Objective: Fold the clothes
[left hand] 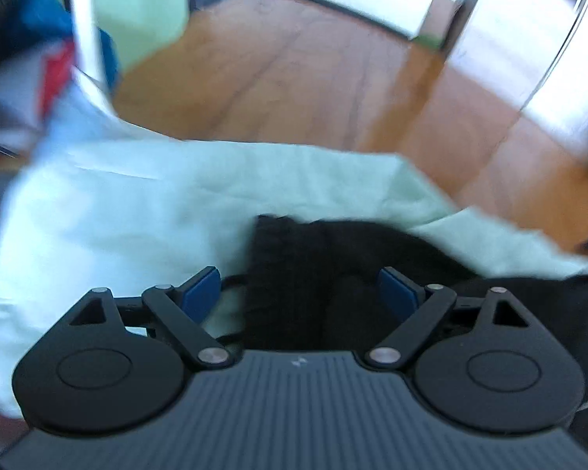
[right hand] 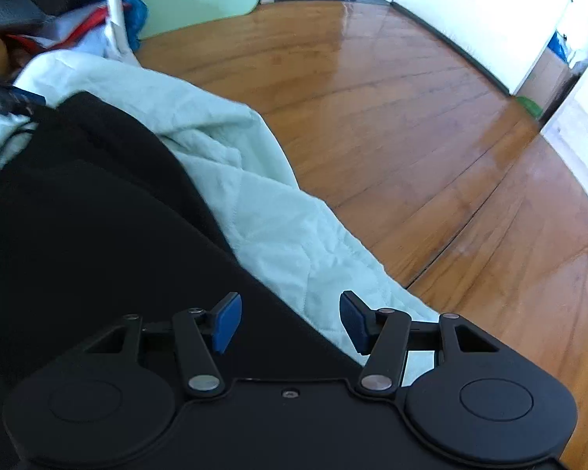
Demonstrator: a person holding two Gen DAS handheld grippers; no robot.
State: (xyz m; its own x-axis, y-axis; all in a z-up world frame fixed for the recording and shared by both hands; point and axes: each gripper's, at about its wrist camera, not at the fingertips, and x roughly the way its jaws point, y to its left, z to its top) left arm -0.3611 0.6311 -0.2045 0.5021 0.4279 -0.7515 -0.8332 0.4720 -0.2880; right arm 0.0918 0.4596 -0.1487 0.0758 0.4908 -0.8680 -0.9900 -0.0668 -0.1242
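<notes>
Both grippers' blue fingers (left hand: 202, 293) stand wide apart, gripping nothing; the left gripper (left hand: 300, 293) hangs over the black garment (left hand: 294, 274), the right gripper (right hand: 290, 323) at its edge; it lies on a pale green quilt (right hand: 254, 196), presumably a clean folding surface.

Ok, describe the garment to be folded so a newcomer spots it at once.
Start at the wooden floor and find the pale mint quilted blanket spread beside it. The black garment lies on that blanket. It is the only dark, plain fabric there, unlike the red, white and blue pile behind.
</notes>
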